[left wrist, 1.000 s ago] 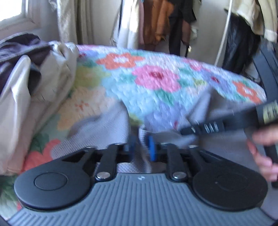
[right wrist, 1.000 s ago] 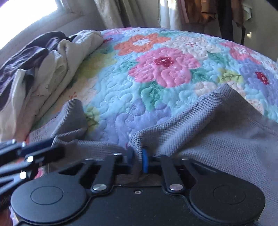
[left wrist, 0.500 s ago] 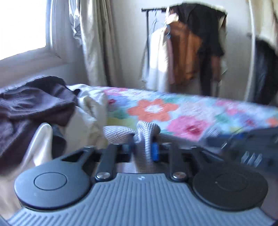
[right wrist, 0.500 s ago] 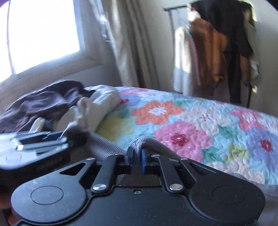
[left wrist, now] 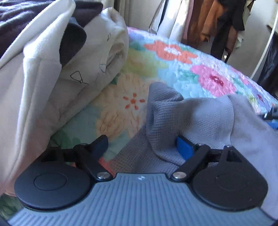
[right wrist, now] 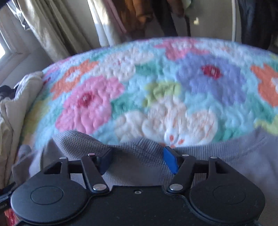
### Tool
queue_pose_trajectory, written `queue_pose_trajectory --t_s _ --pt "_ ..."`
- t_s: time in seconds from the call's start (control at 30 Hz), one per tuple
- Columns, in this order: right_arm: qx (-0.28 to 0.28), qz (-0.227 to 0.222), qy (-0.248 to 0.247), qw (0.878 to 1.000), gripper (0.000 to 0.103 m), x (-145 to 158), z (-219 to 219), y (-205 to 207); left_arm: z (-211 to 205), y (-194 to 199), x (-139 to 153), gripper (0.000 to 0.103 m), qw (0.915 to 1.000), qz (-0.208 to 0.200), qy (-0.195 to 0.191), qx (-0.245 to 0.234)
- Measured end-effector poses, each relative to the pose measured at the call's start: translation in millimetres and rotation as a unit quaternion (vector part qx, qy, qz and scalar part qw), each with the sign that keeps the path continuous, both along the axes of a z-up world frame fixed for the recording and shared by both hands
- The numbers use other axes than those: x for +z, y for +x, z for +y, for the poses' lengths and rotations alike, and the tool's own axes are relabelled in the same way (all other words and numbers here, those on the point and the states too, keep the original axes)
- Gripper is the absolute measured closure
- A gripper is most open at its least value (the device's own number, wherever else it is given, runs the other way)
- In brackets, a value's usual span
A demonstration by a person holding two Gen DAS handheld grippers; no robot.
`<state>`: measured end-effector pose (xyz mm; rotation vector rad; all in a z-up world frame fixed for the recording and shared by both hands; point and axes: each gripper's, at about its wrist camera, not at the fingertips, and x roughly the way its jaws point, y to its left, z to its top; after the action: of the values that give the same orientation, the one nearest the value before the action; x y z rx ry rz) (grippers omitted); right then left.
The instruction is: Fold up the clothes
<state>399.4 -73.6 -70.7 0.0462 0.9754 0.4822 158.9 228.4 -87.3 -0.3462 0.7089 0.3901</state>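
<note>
— Looking at the left tongs [left wrist: 141,145], are they gripping anything?

— No, they stand wide. The grey waffle-knit garment [left wrist: 199,121] lies bunched between the two blue pads, a raised fold of it resting against the right pad [left wrist: 184,147], while the left pad [left wrist: 99,145] sits apart from the cloth, over the floral quilt [left wrist: 182,69].

— And the right tongs [right wrist: 139,160]?

— Wide as well. The same grey garment [right wrist: 139,154] runs across the gap, its ribbed edge lying over both pads, but nothing pinches it. That view is blurred, so the finer folds are hard to tell.

— Where does the garment sit on the bed?

— On the near part of the quilt [right wrist: 156,87], spread low and crumpled, with the flowered cover showing beyond it on the far side.

— What else is around?

— To the left, a heap of cream clothing [left wrist: 52,78] with something dark brown [left wrist: 26,13] on top, touching the quilt and just beside the left tongs. At the far side, curtains [right wrist: 52,26] hang by the window, and coats [left wrist: 208,20] in brown, white and black hang past the bed's edge. At the right edge of the left view, a sliver of the other tool [left wrist: 272,114] shows above the grey cloth.
</note>
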Motion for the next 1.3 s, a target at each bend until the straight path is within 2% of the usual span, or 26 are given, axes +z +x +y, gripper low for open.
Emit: queue_pose_trajectory --t_s 0.03,0.07,0.1,0.13,0.17,0.2,0.23,0.27,0.3,0.33,0.4,0.43,0.47,0.5,0.53,0.57,0.63,0.67,0.73,0.83,0.9,0.93,1.03,1.1,1.17,1.3 --pt "0.027 -0.023 -0.029 0.999 0.040 -0.7 7.7 -7.1 -4.1 1.3 0.2 0.027 0.9999 0.001 0.010 -0.011" --pt "0.054 -0.047 -0.058 0.996 0.048 -1.2 15.5 -14.2 -9.4 2.7 1.3 0.071 0.9993 0.001 0.024 -0.027" --pt "0.085 -0.074 -0.082 0.990 0.073 0.8 24.5 -21.5 -18.0 4.3 5.0 0.095 0.9974 0.001 0.054 -0.047" --pt "0.099 -0.095 -0.099 0.986 0.088 4.4 31.7 -27.7 -29.2 4.9 11.3 0.098 0.9935 0.004 0.103 -0.048" --pt "0.103 -0.114 -0.113 0.982 0.090 7.5 36.8 -32.3 -42.9 2.5 20.9 0.098 0.9855 -0.004 0.164 -0.042" --pt "0.095 -0.151 -0.125 0.976 0.091 12.6 39.2 -37.7 -53.9 -0.6 30.3 0.098 0.9777 -0.015 0.208 -0.030" --pt "0.087 -0.188 -0.136 0.969 0.092 17.8 41.6 -43.1 -61.9 -3.7 38.5 0.098 0.9726 -0.023 0.231 -0.011" --pt "0.074 -0.219 -0.135 0.963 0.092 23.2 42.2 -45.9 -67.7 -5.5 45.3 0.097 0.9688 -0.028 0.246 0.007" --pt "0.062 -0.249 -0.134 0.957 0.092 28.7 42.7 -48.6 -68.0 -2.6 47.0 0.095 0.9698 -0.018 0.242 0.021" --pt "0.055 -0.247 -0.133 0.958 0.091 29.7 44.1 -44.7 -65.5 4.9 43.4 0.090 0.9690 0.020 0.244 0.031" --pt "0.051 -0.196 -0.154 0.967 0.088 22.5 49.2 -30.7 -52.5 16.4 30.3 0.072 0.9594 0.120 0.251 0.049" --pt "0.038 -0.184 -0.157 0.970 0.079 21.2 46.2 -30.1 -45.2 13.7 26.3 0.056 0.9577 0.146 0.244 0.043" --pt "0.020 -0.183 -0.148 0.972 0.073 23.4 40.8 -34.0 -39.2 3.0 26.4 0.054 0.9600 0.152 0.232 0.035" --pt "0.007 -0.178 -0.128 0.976 0.057 28.7 33.1 -38.4 -34.1 -15.3 31.0 0.054 0.9652 0.149 0.213 0.032" --pt "0.002 -0.164 -0.103 0.981 0.047 34.6 25.9 -44.0 -29.4 -35.8 38.0 0.051 0.9731 0.132 0.185 0.038" --pt "-0.004 -0.149 -0.078 0.986 0.046 40.4 18.7 -49.7 -25.6 -56.8 44.9 0.040 0.9814 0.110 0.151 0.045" --pt "0.004 -0.116 -0.048 0.992 0.046 53.5 2.4 -68.5 -25.4 -92.8 55.1 0.037 0.9908 0.096 0.087 0.039" --pt "0.008 -0.101 -0.046 0.994 0.046 60.8 -6.1 -82.1 -31.3 -107.8 60.2 0.037 0.9922 0.097 0.073 0.029" --pt "0.022 -0.073 -0.037 0.996 0.045 73.6 -28.7 -114.4 -51.0 -138.3 75.5 0.036 0.9921 0.100 0.075 -0.011" --pt "0.046 -0.024 -0.030 0.998 0.044 89.2 -70.0 -171.9 -88.1 -182.8 102.0 0.028 0.9891 0.099 0.095 -0.052" --pt "0.081 0.009 -0.048 0.996 0.044 94.4 -101.2 -212.7 -112.6 -206.1 118.1 0.024 0.9886 0.099 0.084 -0.076" --pt "0.079 0.014 -0.066 0.995 0.044 97.2 -120.2 -235.6 -124.0 -218.5 125.4 0.023 0.9887 0.099 0.073 -0.085" --pt "0.041 0.035 -0.085 0.995 0.043 104.1 -173.4 -297.0 -157.2 -257.1 145.9 0.022 0.9909 0.082 0.044 -0.097" --pt "-0.003 0.032 -0.069 0.997 0.038 110.6 -199.3 -343.0 -180.6 -282.3 156.2 0.019 0.9918 0.060 0.038 -0.106" --pt "-0.032 0.023 -0.049 0.998 0.036 117.9 -217.1 -389.3 -201.0 -304.0 161.7 0.018 0.9914 0.057 0.027 -0.115" --pt "-0.060 0.001 -0.028 0.998 0.033 133.3 -235.5 -462.5 -236.6 -336.6 175.3 0.018 0.9897 0.052 0.051 -0.123"
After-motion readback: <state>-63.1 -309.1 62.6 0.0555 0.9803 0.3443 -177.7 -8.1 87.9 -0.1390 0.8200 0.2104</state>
